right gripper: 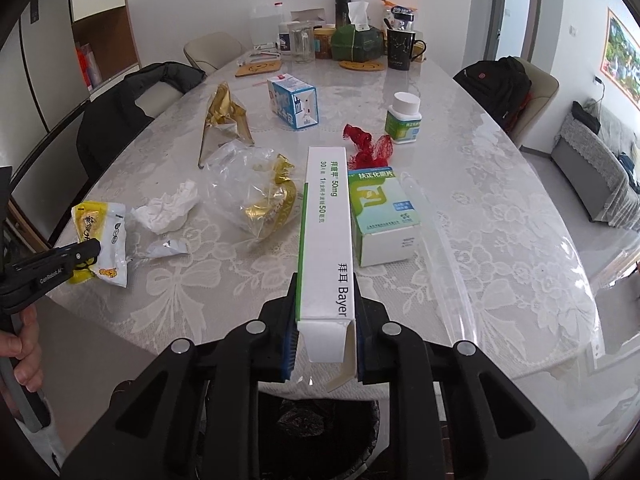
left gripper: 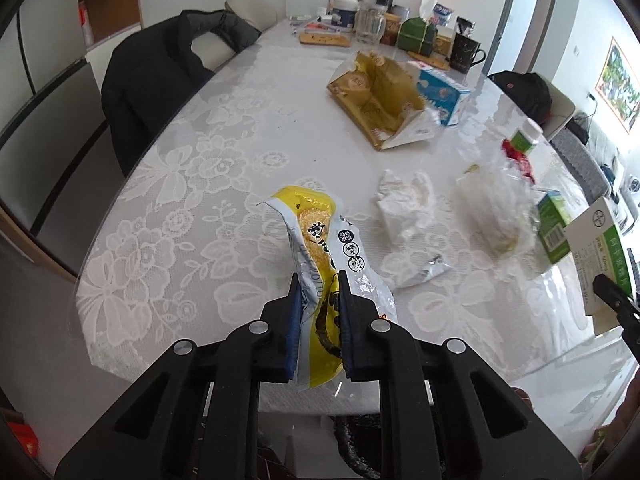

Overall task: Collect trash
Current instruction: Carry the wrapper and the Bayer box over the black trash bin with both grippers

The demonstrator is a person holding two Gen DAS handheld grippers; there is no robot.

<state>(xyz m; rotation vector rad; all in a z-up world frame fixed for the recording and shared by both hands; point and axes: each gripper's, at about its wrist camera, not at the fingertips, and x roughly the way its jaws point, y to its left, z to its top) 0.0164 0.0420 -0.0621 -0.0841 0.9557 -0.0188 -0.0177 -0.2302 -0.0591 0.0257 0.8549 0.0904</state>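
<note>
My left gripper (left gripper: 318, 280) is shut on a yellow and white snack wrapper (left gripper: 320, 240) and holds it over the table's near edge; the wrapper also shows in the right wrist view (right gripper: 100, 236). My right gripper (right gripper: 326, 280) is shut on a long white Bayer medicine box (right gripper: 326, 236), its open flap toward me. A black-lined trash bin (right gripper: 304, 420) sits below the table edge, under the box. A crumpled tissue (right gripper: 168, 208), a clear plastic bag with gold foil (right gripper: 256, 196), a small torn wrapper (right gripper: 168, 248) and red netting (right gripper: 368, 144) lie on the table.
A green and white box (right gripper: 384, 216), a green pill bottle (right gripper: 404, 120), a blue carton (right gripper: 294, 102) and a torn gold bag (right gripper: 224, 120) are on the lace-covered table (right gripper: 500, 240). Cups and jars crowd the far end. Chairs with dark jackets stand on both sides.
</note>
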